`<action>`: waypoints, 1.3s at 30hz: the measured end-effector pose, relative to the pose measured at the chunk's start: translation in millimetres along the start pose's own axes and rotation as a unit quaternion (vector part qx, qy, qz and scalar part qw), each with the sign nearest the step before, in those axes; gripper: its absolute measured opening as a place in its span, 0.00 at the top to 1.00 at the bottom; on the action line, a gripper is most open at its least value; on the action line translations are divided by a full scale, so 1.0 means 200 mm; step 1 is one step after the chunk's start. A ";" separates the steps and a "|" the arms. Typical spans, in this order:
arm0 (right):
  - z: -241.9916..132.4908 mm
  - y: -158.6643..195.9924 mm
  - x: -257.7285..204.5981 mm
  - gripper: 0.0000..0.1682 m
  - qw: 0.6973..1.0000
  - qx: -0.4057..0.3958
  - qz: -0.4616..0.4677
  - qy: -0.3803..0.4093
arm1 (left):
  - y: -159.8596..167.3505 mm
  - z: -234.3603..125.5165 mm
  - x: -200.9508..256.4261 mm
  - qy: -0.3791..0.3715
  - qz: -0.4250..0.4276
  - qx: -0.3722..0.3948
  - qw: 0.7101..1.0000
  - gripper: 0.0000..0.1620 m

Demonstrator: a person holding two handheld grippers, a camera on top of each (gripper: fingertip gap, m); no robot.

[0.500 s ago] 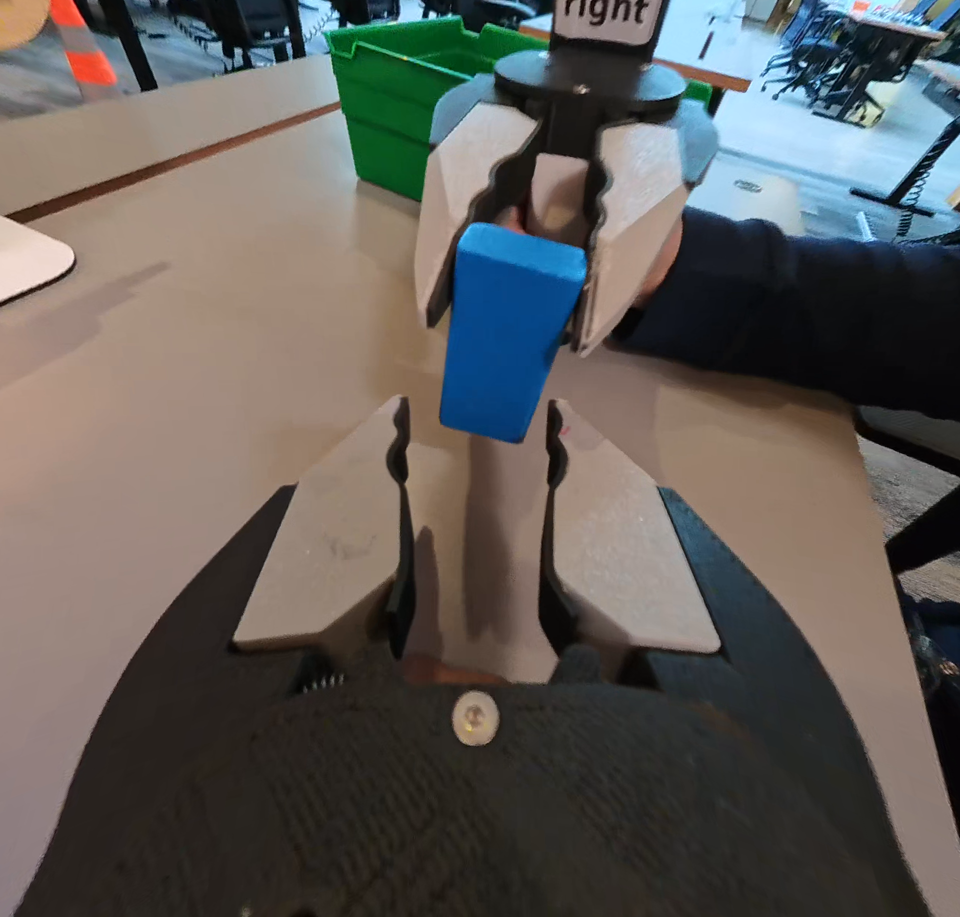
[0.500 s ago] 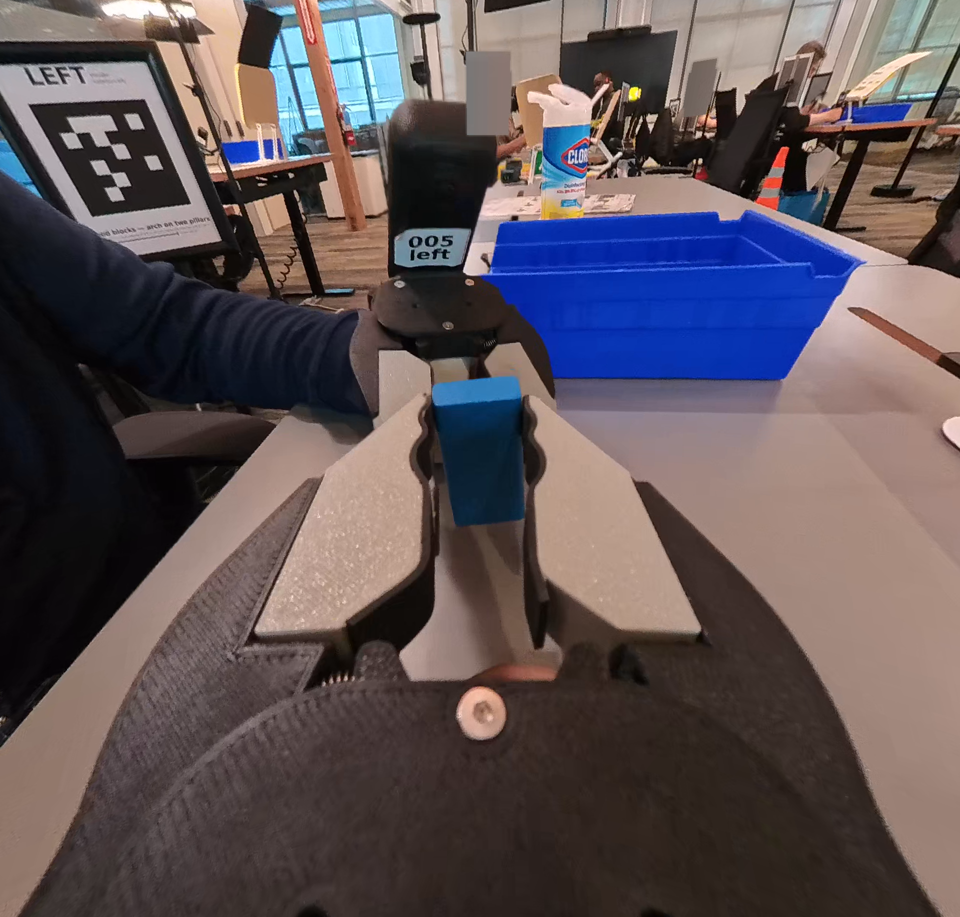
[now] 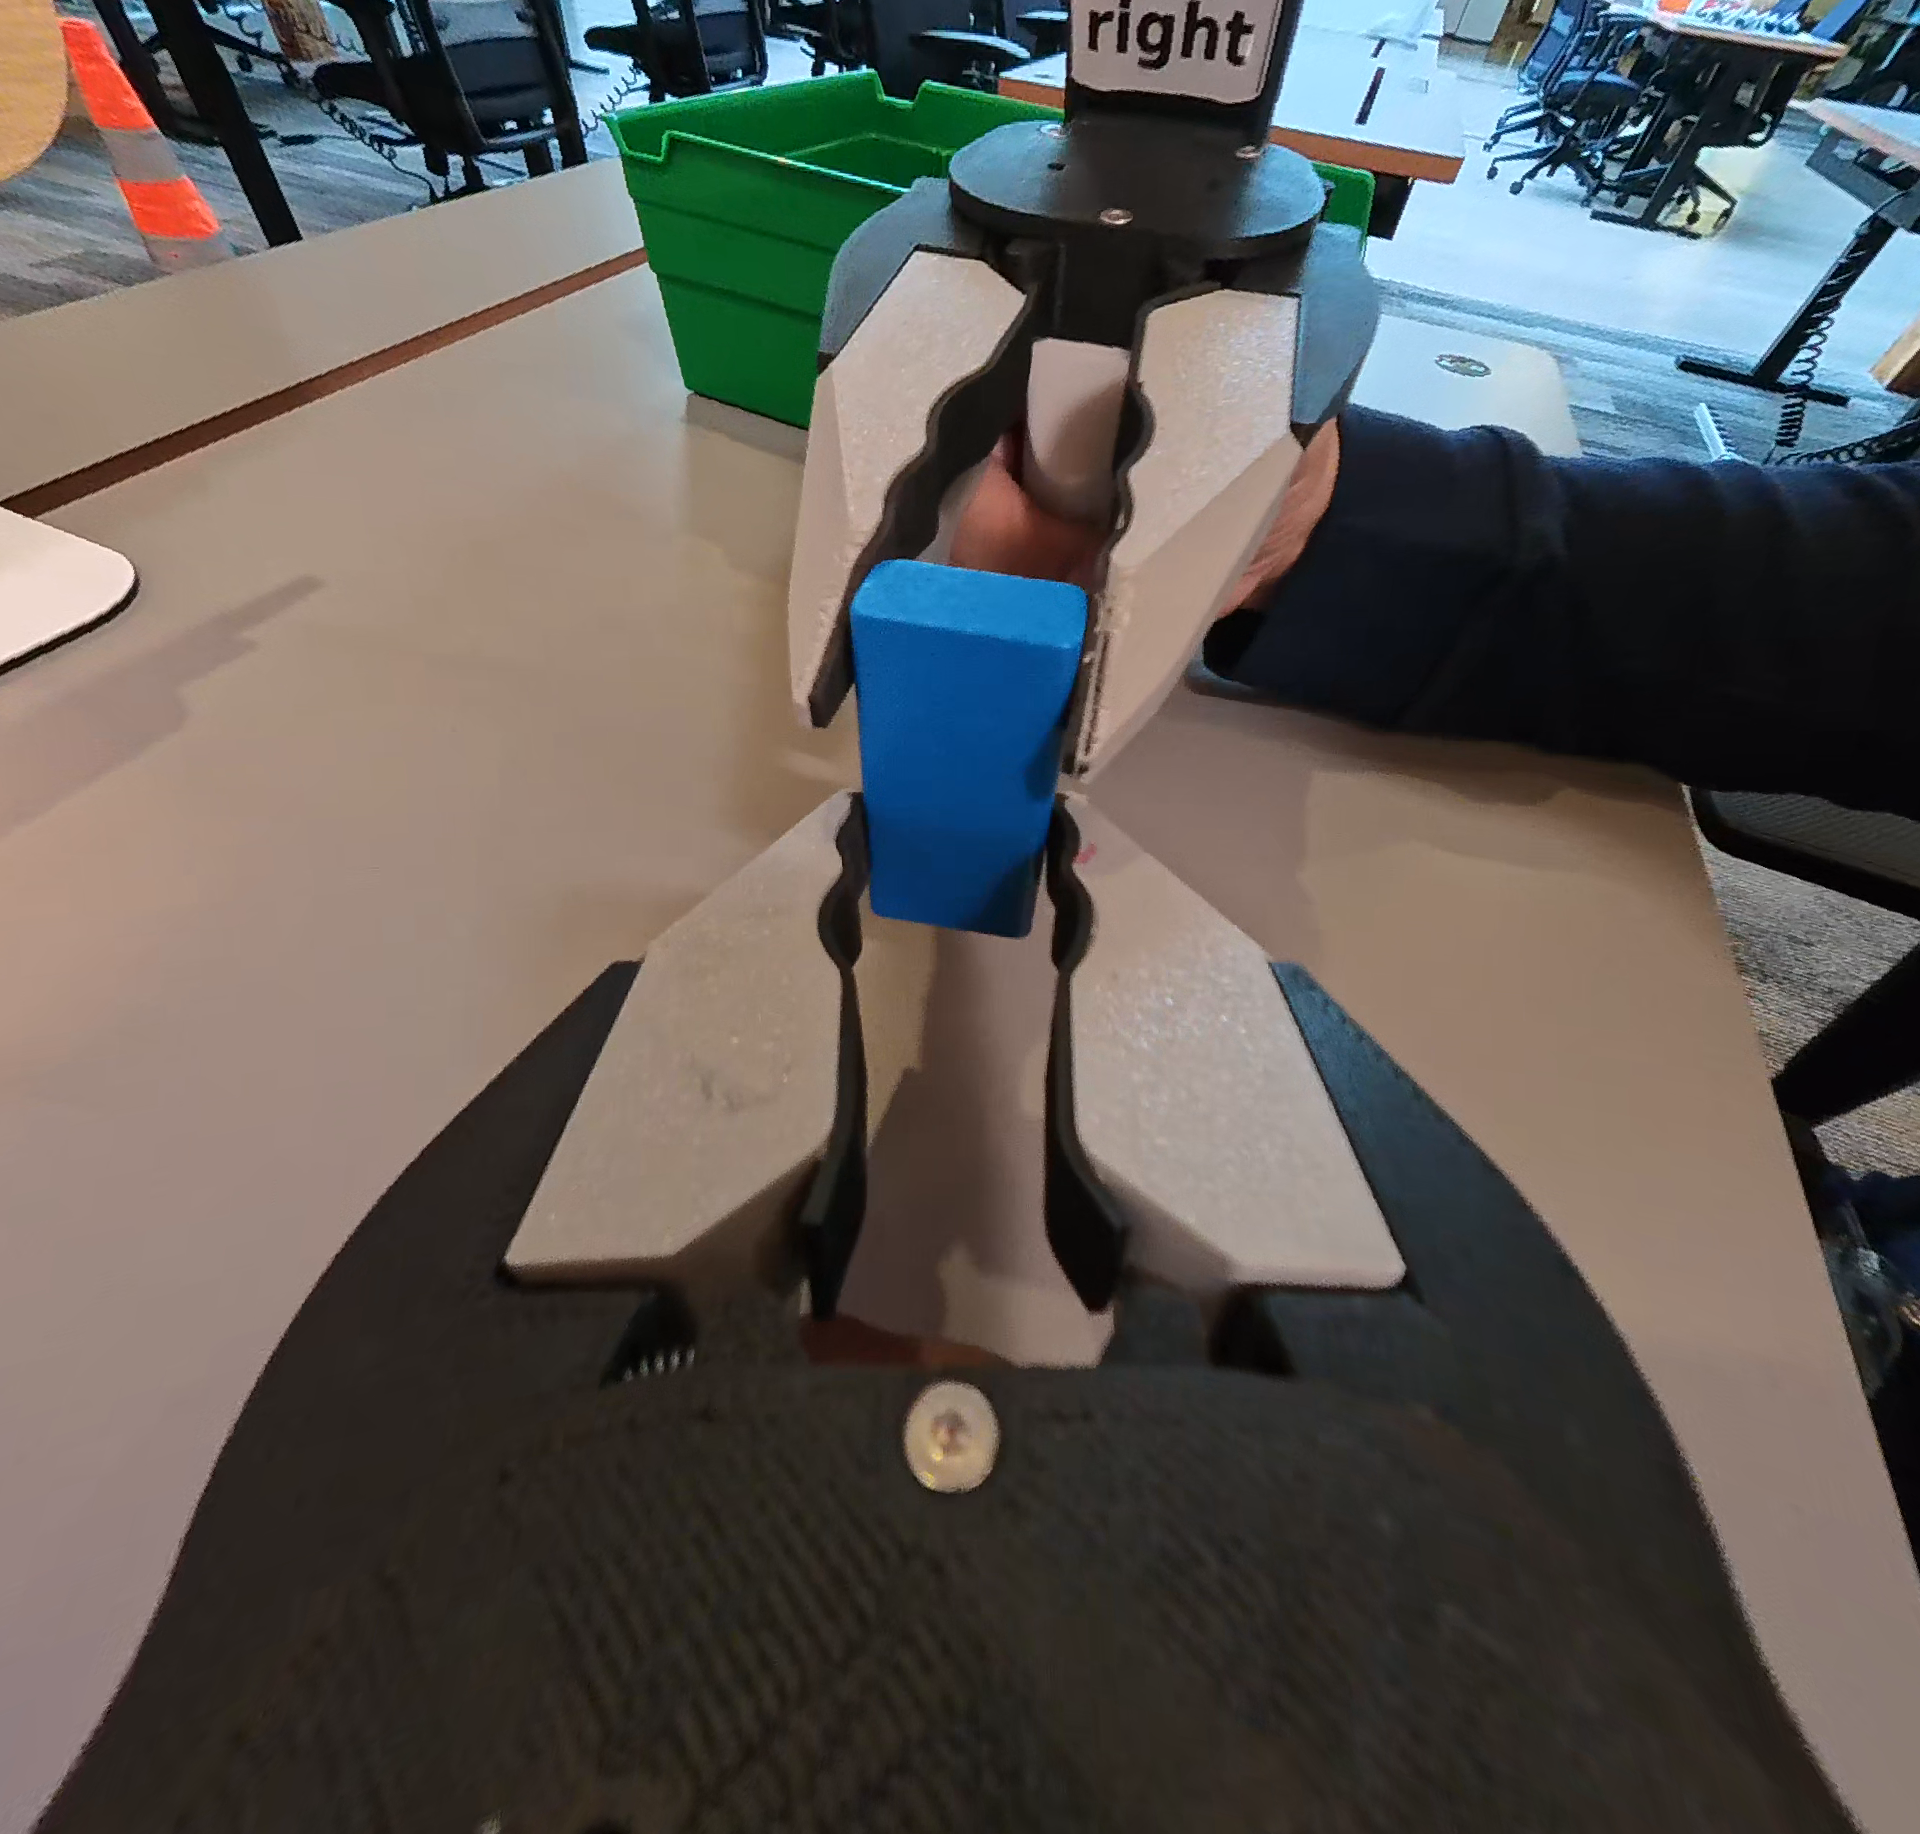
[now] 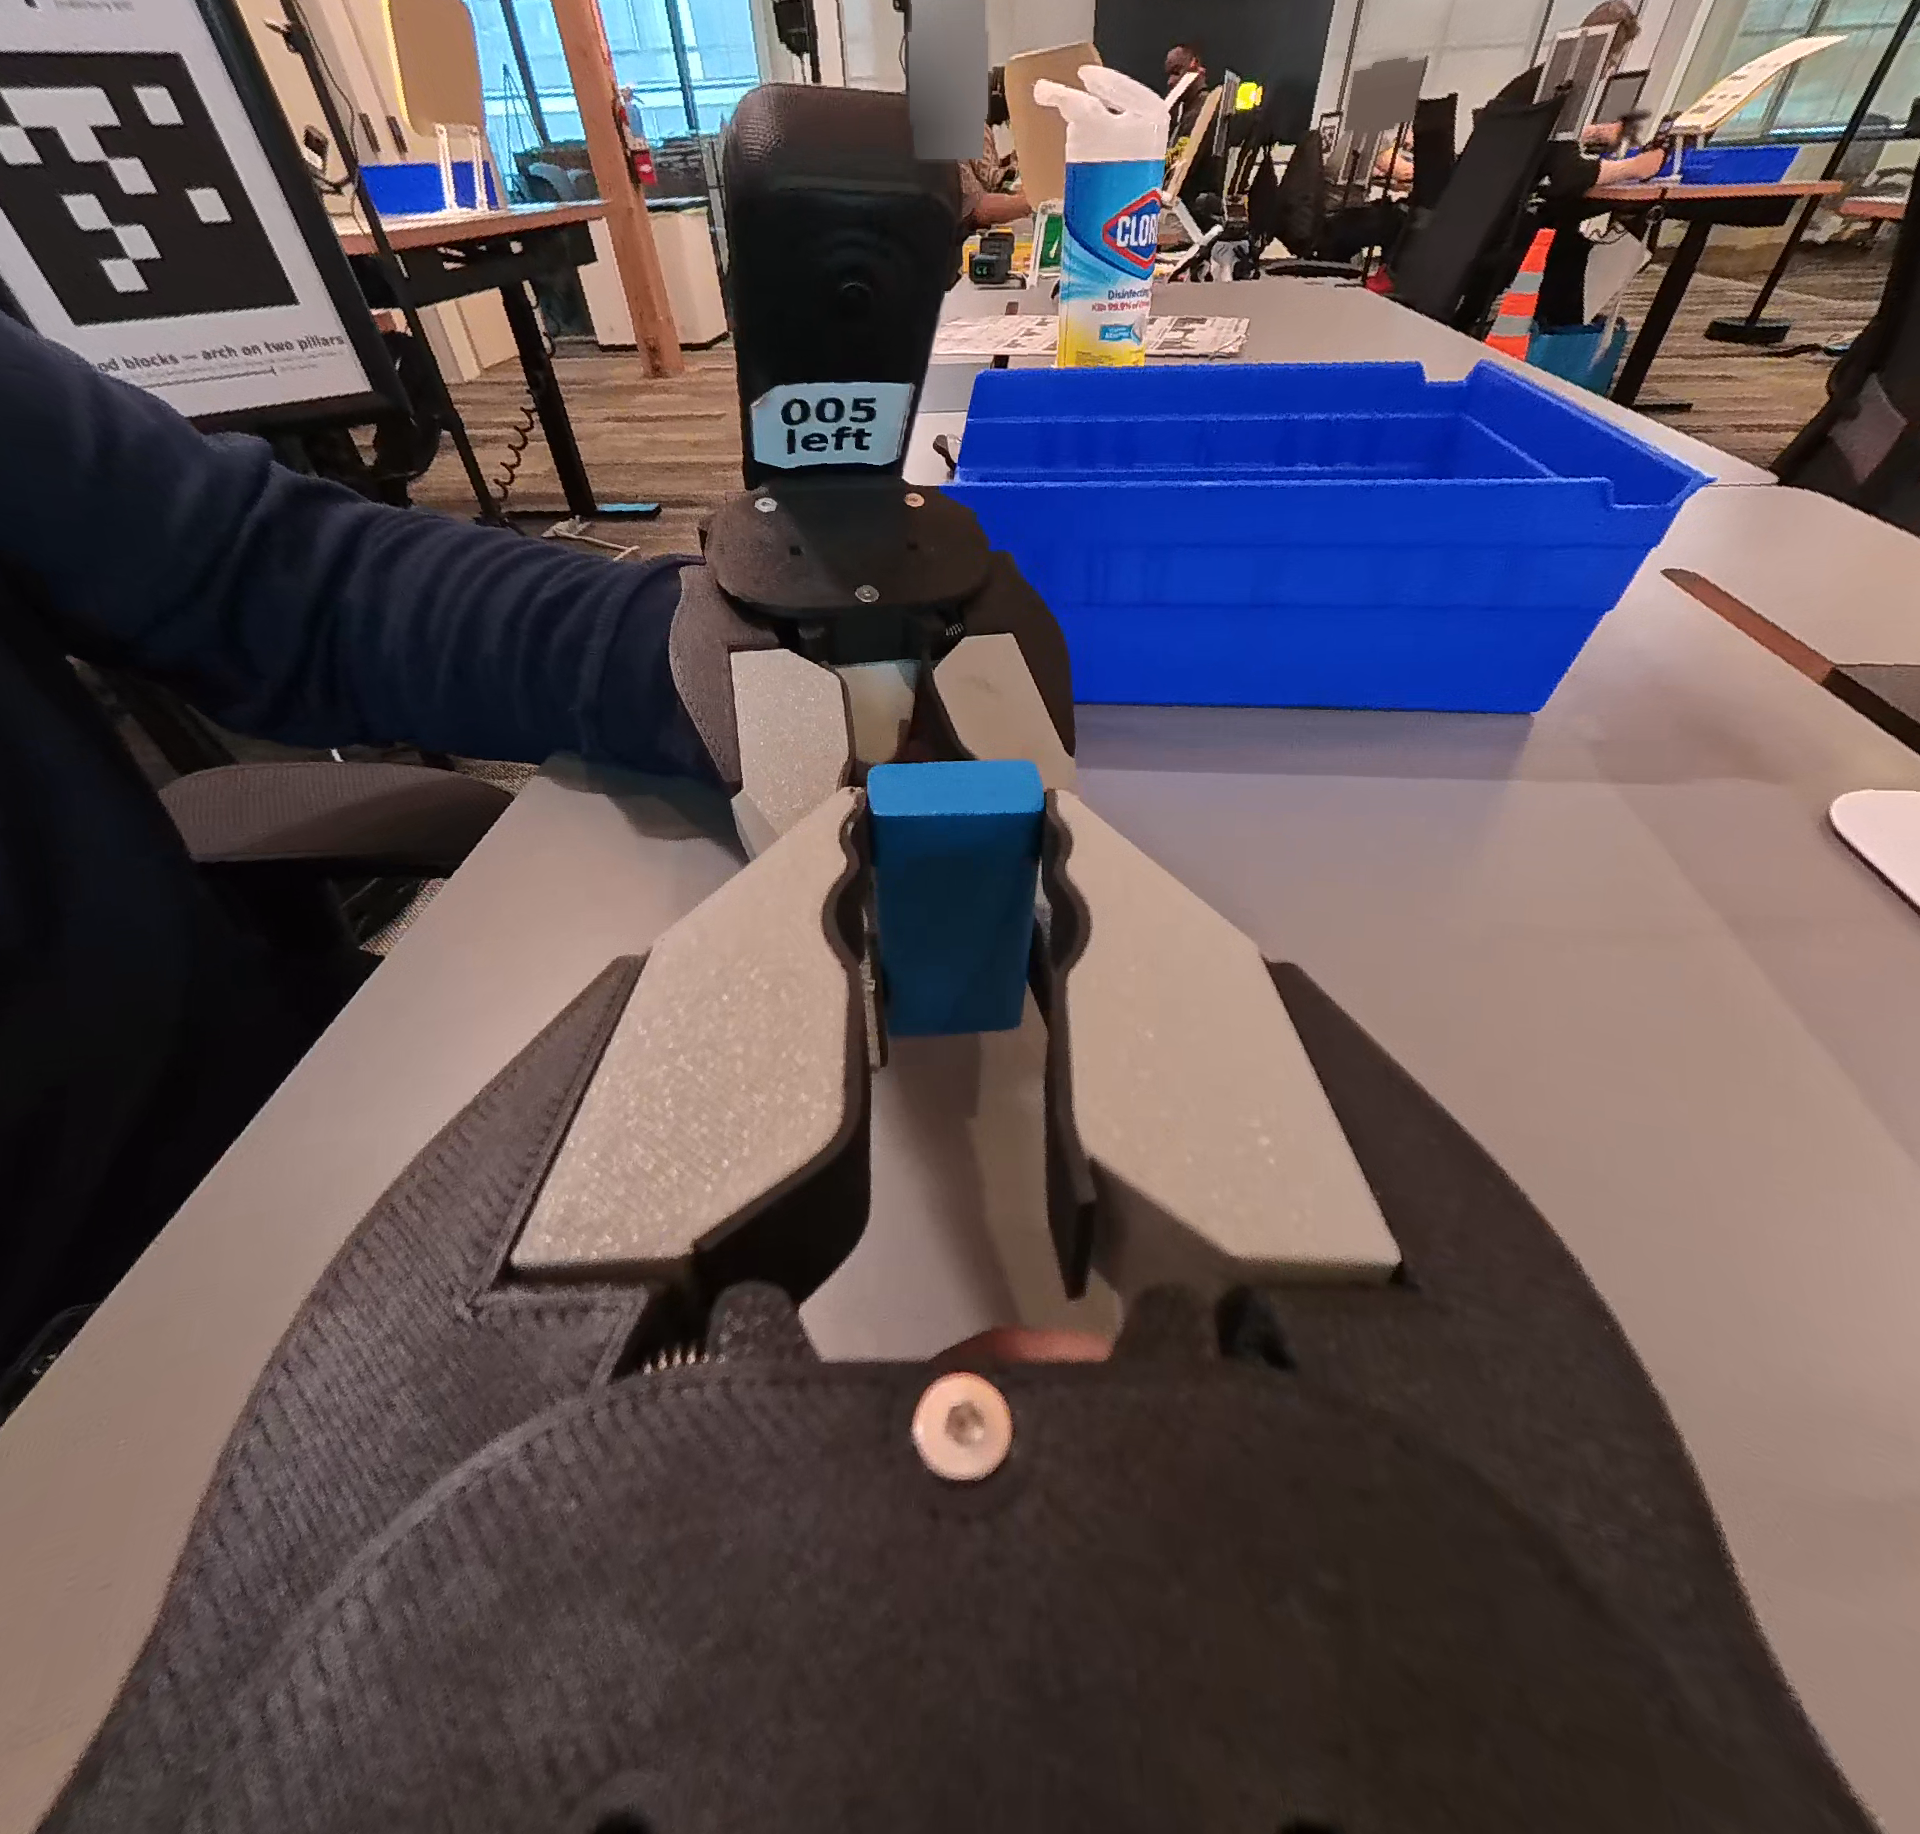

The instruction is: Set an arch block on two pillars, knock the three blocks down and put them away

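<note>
1. Your right tool [image 4: 951,911] is clamped on the solid blue rectangular block [image 4: 954,901], holding it up off the grey tabletop [image 4: 1455,953].
2. Big change from half a second back: your left tool [image 3: 951,875] was sitting wide open short of the block, and now its jaws have narrowed around the block's lower end [image 3: 956,776]. They look like they're touching it, so both tools have the same block.
3. I read that as a hand-over mid-air. Don't let go with the right until the left feels solid.
4. No pillars or arch standing anywhere in view, so you're early in the build or late in tidying; I can't tell which. The blue plastic bin [image 4: 1299,558] and green plastic bin [image 3: 748,226] wait behind.
</note>
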State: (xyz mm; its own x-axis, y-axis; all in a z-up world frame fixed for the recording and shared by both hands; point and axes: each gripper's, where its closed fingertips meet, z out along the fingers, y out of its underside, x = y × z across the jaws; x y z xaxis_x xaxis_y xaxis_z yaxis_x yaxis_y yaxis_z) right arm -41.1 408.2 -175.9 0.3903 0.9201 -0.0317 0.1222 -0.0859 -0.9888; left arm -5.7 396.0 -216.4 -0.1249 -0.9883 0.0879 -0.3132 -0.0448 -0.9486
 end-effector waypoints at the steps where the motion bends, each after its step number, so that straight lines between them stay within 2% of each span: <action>1: 0.00 0.00 0.00 0.82 1.000 -0.001 -0.001 0.000 | 0.00 0.00 0.00 0.001 0.000 0.000 1.000 0.80; 21: 0.00 -0.01 -0.02 0.83 1.000 -0.005 -0.008 -0.002 | 0.02 0.01 0.02 0.013 -0.016 -0.012 1.000 0.80; 22: -0.01 -0.01 -0.02 0.83 1.000 -0.003 -0.007 -0.003 | 0.02 0.01 0.02 0.010 -0.023 -0.013 1.000 0.78; 25: -0.03 -0.02 0.01 0.83 1.000 0.001 -0.002 0.007 | 0.03 0.00 -0.01 0.005 -0.047 -0.015 0.999 0.63; 29: -0.11 0.05 0.12 0.83 0.999 -0.023 0.003 0.048 | 0.06 -0.01 -0.03 0.002 -0.062 -0.031 0.998 0.57; 34: -0.15 0.19 0.26 0.83 0.991 -0.081 -0.002 0.106 | 0.08 -0.02 -0.05 -0.017 -0.056 -0.043 0.997 0.57; 39: -0.11 0.26 0.31 0.83 0.985 -0.117 -0.021 0.126 | 0.09 -0.02 -0.06 -0.021 -0.061 -0.048 0.997 0.59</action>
State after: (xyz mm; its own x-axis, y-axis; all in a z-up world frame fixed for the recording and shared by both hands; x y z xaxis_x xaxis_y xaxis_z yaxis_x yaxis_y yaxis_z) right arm 10.2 453.1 -226.5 0.5908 0.8034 0.0746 0.3386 -0.1629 -0.9267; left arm -13.5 408.1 -232.4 -0.0412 -0.9818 0.1853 -0.4119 -0.1522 -0.8984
